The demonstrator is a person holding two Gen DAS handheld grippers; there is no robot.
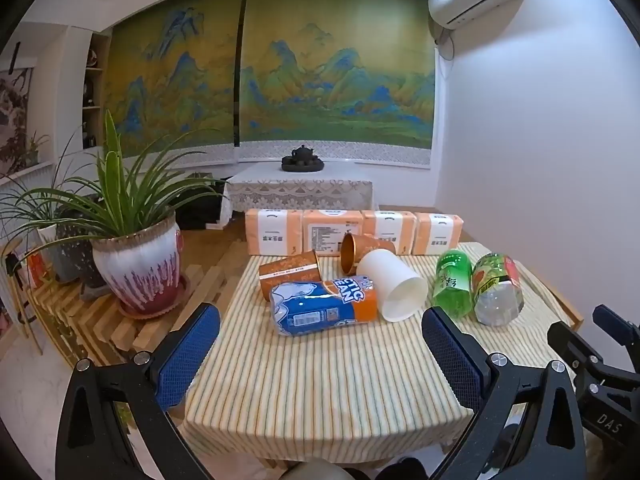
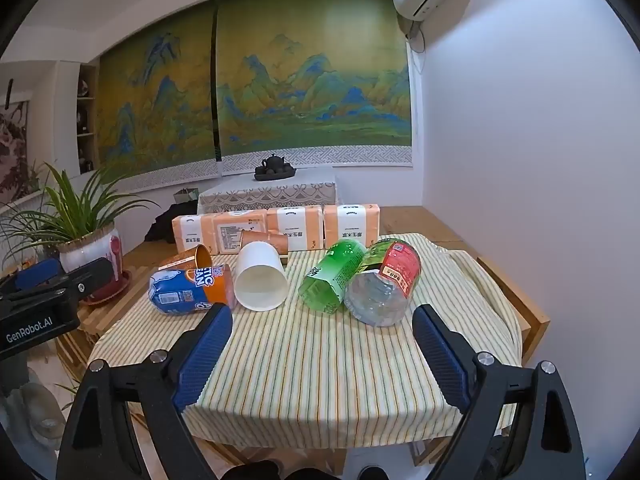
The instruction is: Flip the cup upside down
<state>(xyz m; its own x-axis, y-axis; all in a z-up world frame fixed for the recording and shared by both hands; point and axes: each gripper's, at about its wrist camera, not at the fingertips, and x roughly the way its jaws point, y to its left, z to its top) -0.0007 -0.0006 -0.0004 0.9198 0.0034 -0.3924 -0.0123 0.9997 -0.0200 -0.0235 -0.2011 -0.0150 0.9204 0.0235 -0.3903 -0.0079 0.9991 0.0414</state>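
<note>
A white paper cup [image 1: 394, 284] lies on its side on the striped tablecloth [image 1: 320, 376], mouth toward me; it also shows in the right wrist view [image 2: 260, 280]. Two orange paper cups [image 1: 290, 274] [image 1: 362, 250] lie on their sides behind it, also seen in the right wrist view [image 2: 196, 258] [image 2: 266, 238]. My left gripper [image 1: 320, 320] is open and empty, hovering at the table's near edge, short of the cups. My right gripper [image 2: 322, 320] is open and empty, also short of the cups.
A blue and orange bottle [image 1: 324, 306] lies left of the white cup. A green bottle [image 1: 452, 280] and a clear red-labelled bottle [image 1: 498, 288] lie to its right. Several orange tissue packs [image 1: 352, 232] line the back. A potted plant [image 1: 136, 264] stands left on slats.
</note>
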